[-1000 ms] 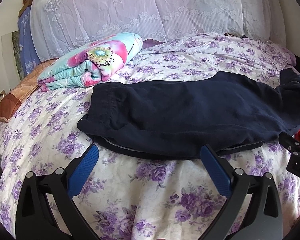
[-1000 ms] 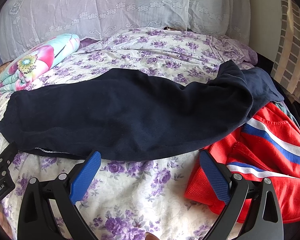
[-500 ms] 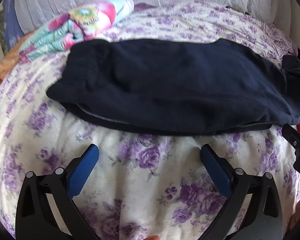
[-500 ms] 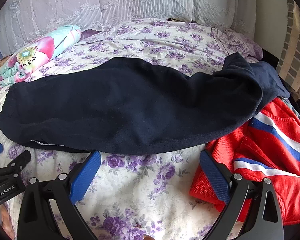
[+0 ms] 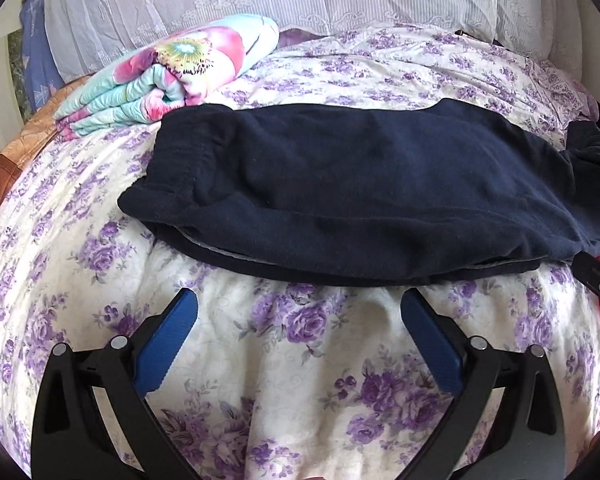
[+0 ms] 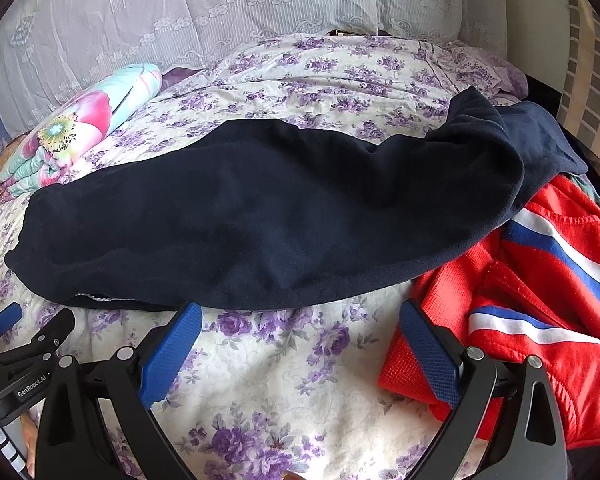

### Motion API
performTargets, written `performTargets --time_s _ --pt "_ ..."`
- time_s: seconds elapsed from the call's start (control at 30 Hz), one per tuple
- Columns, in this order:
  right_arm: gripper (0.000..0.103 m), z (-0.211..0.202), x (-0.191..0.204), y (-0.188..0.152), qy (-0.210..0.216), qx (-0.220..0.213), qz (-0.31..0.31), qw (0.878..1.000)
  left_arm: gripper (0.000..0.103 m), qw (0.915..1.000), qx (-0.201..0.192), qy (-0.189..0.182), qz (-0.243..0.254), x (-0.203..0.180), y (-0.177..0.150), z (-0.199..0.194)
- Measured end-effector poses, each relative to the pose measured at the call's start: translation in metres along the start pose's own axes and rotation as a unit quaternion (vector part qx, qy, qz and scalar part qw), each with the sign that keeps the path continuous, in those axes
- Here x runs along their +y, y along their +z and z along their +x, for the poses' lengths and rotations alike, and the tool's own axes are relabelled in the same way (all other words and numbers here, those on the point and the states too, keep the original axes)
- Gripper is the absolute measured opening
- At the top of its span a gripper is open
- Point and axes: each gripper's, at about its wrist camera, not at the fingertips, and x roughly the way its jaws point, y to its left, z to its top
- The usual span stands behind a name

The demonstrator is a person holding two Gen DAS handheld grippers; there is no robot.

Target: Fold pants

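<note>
Pants [image 5: 360, 184] lie across bedspread [image 5: 300, 360]; left gripper [image 5: 300, 312] and right gripper [image 6: 300, 320] gape, empty.

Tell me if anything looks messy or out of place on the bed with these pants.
The navy pants lie lengthwise, but their far right end is bunched up and draped over a red jacket with blue and white stripes instead of lying flat. Both the left gripper and right gripper are open and off the fabric.
</note>
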Motion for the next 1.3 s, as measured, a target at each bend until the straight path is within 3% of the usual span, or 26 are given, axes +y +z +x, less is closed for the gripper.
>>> performTargets --time_s 0.23,0.33,0.47,0.63,0.77,0.83,0.93,1.0,1.1,1.13,1.3 --pt "0.100 0.002 0.002 -0.002 -0.005 0.003 -0.004 1.000 0.099 0.9998 -0.021 -0.005 0.004 -0.001 0.003 -0.009" --pt "0.100 0.004 0.002 -0.002 -0.009 0.003 -0.007 1.000 0.099 0.9969 0.003 -0.078 -0.009 0.004 0.010 -0.002" --pt "0.100 0.008 -0.001 -0.001 -0.012 0.007 -0.005 1.000 0.099 0.9749 0.088 -0.186 -0.084 0.018 0.035 0.042" --pt "0.100 0.011 -0.008 0.002 -0.025 0.006 0.002 1.000 0.099 0.9707 0.098 -0.181 -0.123 0.015 0.062 0.065" --pt "0.100 0.010 -0.015 0.003 -0.024 0.001 0.015 1.000 0.099 0.9602 0.102 -0.181 -0.187 0.016 0.069 0.073" --pt "0.100 0.010 -0.017 0.004 -0.027 0.000 0.016 1.000 0.096 0.9446 0.097 -0.208 -0.235 0.031 0.068 0.073" --pt "0.100 0.010 -0.024 0.006 -0.024 0.001 0.028 0.999 0.079 0.9220 0.091 -0.250 -0.281 0.057 0.058 0.071" --pt "0.100 0.010 -0.028 0.007 -0.018 0.003 0.038 0.999 0.079 0.9022 0.094 -0.284 -0.311 0.077 0.048 0.072" --pt "0.100 0.009 -0.029 0.007 -0.005 0.004 0.046 0.999 0.079 0.8579 0.090 -0.329 -0.384 0.106 0.037 0.079" --pt "0.100 0.008 -0.029 0.007 -0.004 0.005 0.046 0.999 0.079 0.8481 0.093 -0.332 -0.403 0.110 0.034 0.081" --pt "0.100 0.009 -0.029 0.008 -0.003 0.006 0.045 0.999 0.077 0.8298 0.096 -0.343 -0.429 0.116 0.031 0.084"
